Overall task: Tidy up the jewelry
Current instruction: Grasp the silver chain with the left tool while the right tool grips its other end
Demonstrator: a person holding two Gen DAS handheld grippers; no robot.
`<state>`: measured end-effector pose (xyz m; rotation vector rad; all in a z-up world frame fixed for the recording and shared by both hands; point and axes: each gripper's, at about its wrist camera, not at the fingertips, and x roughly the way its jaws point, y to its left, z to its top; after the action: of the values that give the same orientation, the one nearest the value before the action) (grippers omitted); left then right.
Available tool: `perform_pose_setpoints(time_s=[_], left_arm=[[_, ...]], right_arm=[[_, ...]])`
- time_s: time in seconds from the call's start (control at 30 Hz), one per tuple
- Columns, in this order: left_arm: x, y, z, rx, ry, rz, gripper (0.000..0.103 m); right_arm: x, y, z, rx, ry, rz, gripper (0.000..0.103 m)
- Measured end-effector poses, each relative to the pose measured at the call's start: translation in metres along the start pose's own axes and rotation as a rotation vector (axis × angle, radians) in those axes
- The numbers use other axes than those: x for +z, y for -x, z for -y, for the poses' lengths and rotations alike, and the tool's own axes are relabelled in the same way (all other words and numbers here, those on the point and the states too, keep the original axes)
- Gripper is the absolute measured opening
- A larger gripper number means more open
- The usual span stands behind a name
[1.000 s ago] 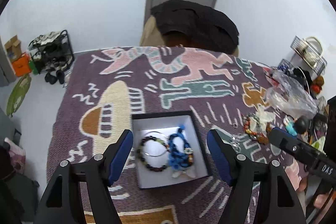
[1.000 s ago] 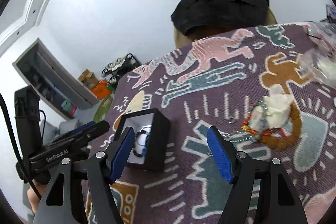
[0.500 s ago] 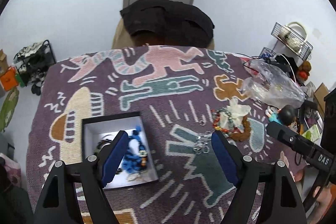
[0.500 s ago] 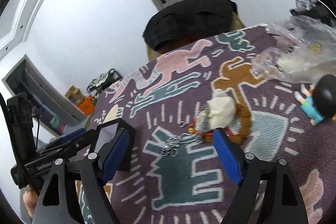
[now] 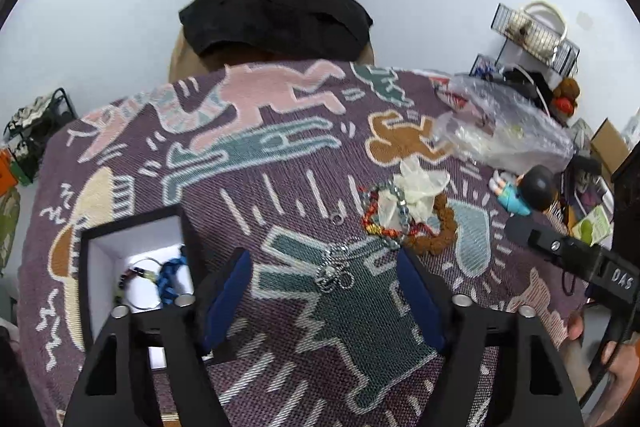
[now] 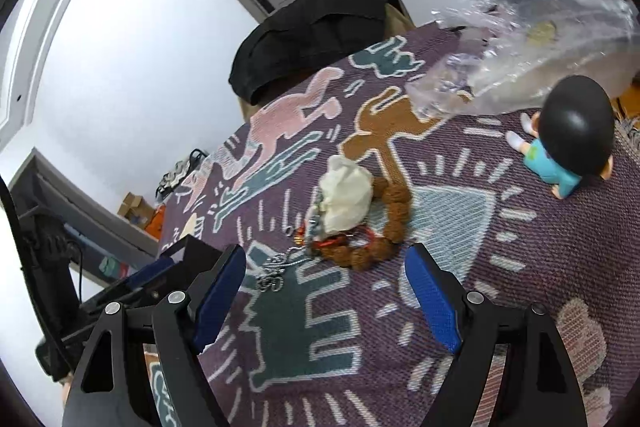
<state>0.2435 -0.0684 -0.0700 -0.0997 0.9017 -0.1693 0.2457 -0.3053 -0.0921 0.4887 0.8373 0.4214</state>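
Note:
A black box with a white lining sits at the lower left and holds a blue bracelet and dark bead bracelets. My left gripper hovers over a silver chain that lies on the cloth between its fingers, untouched. Its jaws are closing. Just past the chain is a pile with a brown bead bracelet, a red bead bracelet and a white wad. My right gripper stands open with nothing in it, just short of the brown bead bracelet, with the silver chain by its left finger.
The patterned purple cloth covers the table. A small ring lies near the pile. A toy figurine and a crumpled plastic bag sit at the right. A chair with a black garment stands behind the far edge.
Both grippers moved right and slightly down, from the box to the jewellery pile. The box slid to the left of the left wrist view. The chain now lies between the left fingers.

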Motion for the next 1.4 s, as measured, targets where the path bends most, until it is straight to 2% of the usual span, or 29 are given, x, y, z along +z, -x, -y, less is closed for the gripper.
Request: perform_pose_setpoints(time_s=[0.07, 0.23, 0.33, 0.47, 0.5, 0.53, 0.63, 0.67, 0.77, 0.93, 1.0, 1.07, 1.27, 1.4], left_arm=[[-0.002, -0.011, 0.002, -0.010, 0.003, -0.026, 0.065], [-0.006, -0.034, 0.008, -0.006, 0.001, -0.061, 0.060], [-0.009, -0.050, 0.010, -0.003, -0.001, -0.086, 0.053], [-0.014, -0.070, 0.010, 0.035, -0.013, -0.109, 0.045], [-0.015, -0.074, 0.010, 0.044, -0.019, -0.115, 0.042], [-0.017, -0.079, 0.008, 0.045, -0.017, -0.129, 0.030], [-0.020, -0.078, 0.003, 0.044, -0.010, -0.107, 0.017], [-0.020, -0.077, 0.002, 0.044, -0.009, -0.105, 0.015], [-0.021, -0.073, -0.001, 0.042, -0.008, -0.099, 0.014], [-0.016, -0.056, -0.006, 0.027, -0.004, -0.061, 0.014], [-0.013, -0.048, -0.007, 0.028, -0.007, -0.047, 0.014], [-0.011, -0.043, -0.009, 0.025, -0.008, -0.038, 0.014], [-0.009, -0.034, -0.011, 0.018, -0.007, -0.027, 0.014], [-0.010, -0.033, -0.012, 0.012, -0.007, -0.027, 0.013]], right_arm=[[0.000, 0.001, 0.006, -0.003, -0.013, 0.001, 0.082], [-0.001, 0.001, 0.015, -0.004, -0.028, 0.001, 0.082], [-0.002, 0.000, 0.017, -0.005, -0.031, 0.000, 0.082], [-0.002, -0.001, 0.022, -0.011, -0.051, -0.002, 0.082], [-0.002, -0.001, 0.023, -0.011, -0.057, -0.002, 0.082], [-0.001, -0.001, 0.024, -0.010, -0.061, -0.001, 0.081], [0.000, -0.003, 0.019, 0.004, -0.056, -0.001, 0.078], [0.000, -0.005, 0.016, 0.014, -0.052, -0.007, 0.074], [-0.001, -0.014, 0.006, 0.036, -0.039, -0.032, 0.064], [-0.002, -0.033, -0.009, 0.050, -0.015, -0.067, 0.053], [-0.001, -0.042, -0.013, 0.053, -0.014, -0.083, 0.043], [0.002, -0.051, -0.017, 0.057, -0.014, -0.098, 0.036], [0.007, -0.076, -0.025, 0.035, -0.010, -0.146, 0.029], [0.010, -0.084, -0.029, 0.001, 0.005, -0.151, 0.028]])
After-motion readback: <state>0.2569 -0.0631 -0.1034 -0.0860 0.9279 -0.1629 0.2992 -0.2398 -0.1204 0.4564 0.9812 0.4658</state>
